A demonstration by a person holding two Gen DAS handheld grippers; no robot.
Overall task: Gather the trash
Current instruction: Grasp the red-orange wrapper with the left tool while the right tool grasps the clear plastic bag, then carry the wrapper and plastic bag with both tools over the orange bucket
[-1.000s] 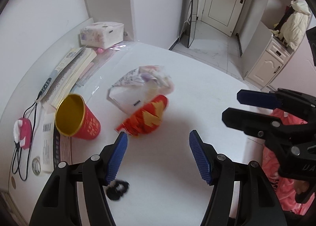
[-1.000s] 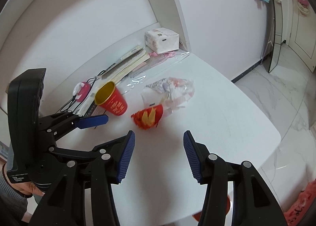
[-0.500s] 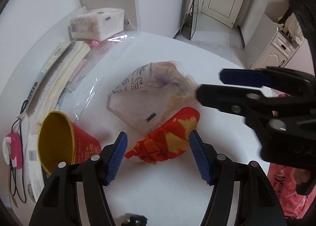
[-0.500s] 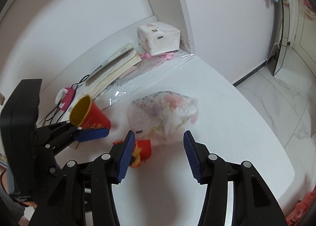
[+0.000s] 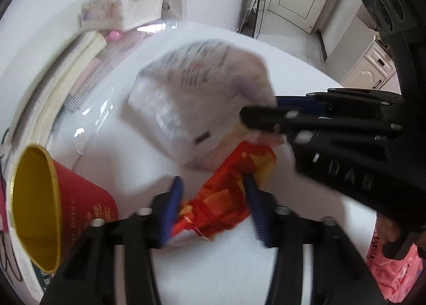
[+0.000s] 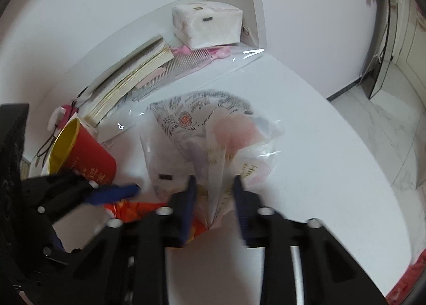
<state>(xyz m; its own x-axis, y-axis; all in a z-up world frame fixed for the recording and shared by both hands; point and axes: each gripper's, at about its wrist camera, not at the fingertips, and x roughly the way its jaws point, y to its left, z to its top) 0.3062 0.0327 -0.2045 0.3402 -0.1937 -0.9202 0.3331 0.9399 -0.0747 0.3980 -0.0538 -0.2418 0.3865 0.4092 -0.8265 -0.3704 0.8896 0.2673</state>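
Observation:
A crumpled red and yellow wrapper (image 5: 226, 198) lies on the white table (image 5: 202, 265). My left gripper (image 5: 214, 206) is closing on it, and the wrapper fills the gap between the blue pads. Behind it sits a clear plastic bag (image 6: 191, 129) stuffed with printed paper. My right gripper (image 6: 214, 198) is closing on the bag's gathered near end, with film between its pads. In the left wrist view the right gripper (image 5: 259, 108) pinches the bag's (image 5: 197, 97) right edge. A red paper cup (image 5: 80, 203) with a gold inside lies tipped at the left.
Against the wall are a tissue pack (image 6: 210, 23), a stack of books (image 6: 133, 73) and a pink comb (image 6: 191, 60) under clear film. The table's curved edge (image 6: 367, 145) drops to a marble floor on the right. A pink bag (image 5: 394, 265) hangs at the lower right.
Both grippers have come down and forward onto the trash. The left jaws narrowed around the red wrapper. The right jaws narrowed around the bag's end, and the bag has shifted.

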